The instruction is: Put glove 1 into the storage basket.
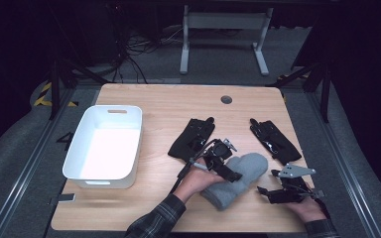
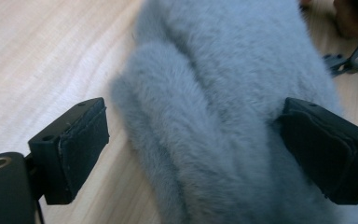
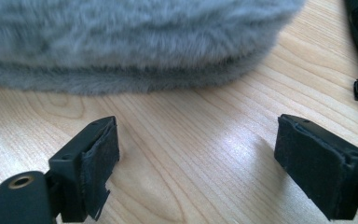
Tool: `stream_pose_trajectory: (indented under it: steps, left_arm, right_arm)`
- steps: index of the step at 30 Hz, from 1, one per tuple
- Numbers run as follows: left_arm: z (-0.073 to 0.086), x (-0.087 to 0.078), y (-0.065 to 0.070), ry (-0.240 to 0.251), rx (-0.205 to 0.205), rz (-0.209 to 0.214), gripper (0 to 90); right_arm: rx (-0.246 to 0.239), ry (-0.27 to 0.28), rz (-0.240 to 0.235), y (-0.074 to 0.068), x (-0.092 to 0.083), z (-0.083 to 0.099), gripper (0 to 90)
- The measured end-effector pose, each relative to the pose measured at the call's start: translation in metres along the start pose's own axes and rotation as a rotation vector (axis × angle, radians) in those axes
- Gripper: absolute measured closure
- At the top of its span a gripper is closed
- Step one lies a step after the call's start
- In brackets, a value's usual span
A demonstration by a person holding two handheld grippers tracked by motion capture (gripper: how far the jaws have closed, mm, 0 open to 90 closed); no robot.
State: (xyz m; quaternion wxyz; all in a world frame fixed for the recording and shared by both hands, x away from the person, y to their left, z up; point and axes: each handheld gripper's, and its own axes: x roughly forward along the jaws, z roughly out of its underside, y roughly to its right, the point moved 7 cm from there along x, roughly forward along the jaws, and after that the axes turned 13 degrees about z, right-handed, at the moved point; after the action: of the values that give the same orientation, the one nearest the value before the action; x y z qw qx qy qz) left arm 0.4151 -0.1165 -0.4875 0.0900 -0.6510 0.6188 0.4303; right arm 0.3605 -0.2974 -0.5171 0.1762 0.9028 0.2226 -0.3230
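The left gripper (image 1: 233, 174) hangs over the grey furry mitten (image 1: 238, 179), its jaws spread wide. In the left gripper view the mitten (image 2: 223, 116) lies between the two pads: the left pad stands clear of the fur with bare wood showing beside it, while the right pad (image 2: 321, 149) sits against the fur's edge, though the blur makes it hard to say whether it presses or merely brushes. Nothing is gripped.

The right gripper (image 1: 264, 191) rests low just beside the mitten's near right edge, jaws equally wide and with only bare wood between them; in its own view the mitten (image 3: 130, 42) lies just beyond the pad tips, apart from them.

The mitten lies on the wooden table (image 1: 154, 104), near its front middle. A black glove (image 1: 191, 139) lies just behind it, another black glove (image 1: 275, 140) off to the right. A white bin (image 1: 104, 148) stands well apart at the left.
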Motion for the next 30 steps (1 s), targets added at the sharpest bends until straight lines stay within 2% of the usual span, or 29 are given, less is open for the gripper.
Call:
stream_pose_trajectory:
  steps: [4,8,11,15,16,17,18,23,25,30]
  left_arm:
    - [0.004,0.008,-0.004,-0.005,-0.016,0.001,8.6]
    - [0.009,0.015,-0.009,-0.006,-0.053,0.031,8.8]
    - [0.009,0.015,-0.009,-0.007,-0.042,0.024,10.6]
    - [0.009,0.014,-0.008,-0.016,-0.033,0.036,22.1]
    - [0.010,0.014,-0.006,-0.017,-0.039,0.057,22.1]
    - [0.010,0.013,-0.005,-0.021,-0.041,0.065,27.8]
    - [0.010,0.013,-0.004,-0.018,-0.047,0.093,35.4]
    - [0.011,0.013,-0.004,-0.026,-0.073,0.163,54.1]
    - [0.010,0.012,-0.004,-0.032,-0.081,0.169,59.7]
    - [0.009,0.010,0.000,-0.025,-0.058,0.140,68.0]
  right_arm:
    - [-0.001,0.002,0.000,0.000,0.000,0.000,13.7]
    - [-0.001,0.003,-0.001,0.000,0.000,0.000,13.6]
    - [-0.001,0.004,-0.001,0.000,0.000,0.000,13.6]
    - [-0.001,0.004,-0.001,0.000,0.000,0.000,13.6]
    - [-0.001,0.004,-0.001,0.000,0.000,0.000,13.6]
    - [-0.002,0.004,-0.001,0.000,0.000,0.000,13.6]
    - [-0.001,0.004,-0.001,0.000,0.000,0.000,13.6]
    - [-0.001,0.004,-0.001,0.000,0.000,0.000,13.6]
    - [-0.001,0.004,-0.001,0.000,0.000,0.000,13.6]
    - [-0.001,0.004,-0.002,0.000,0.000,0.000,13.5]
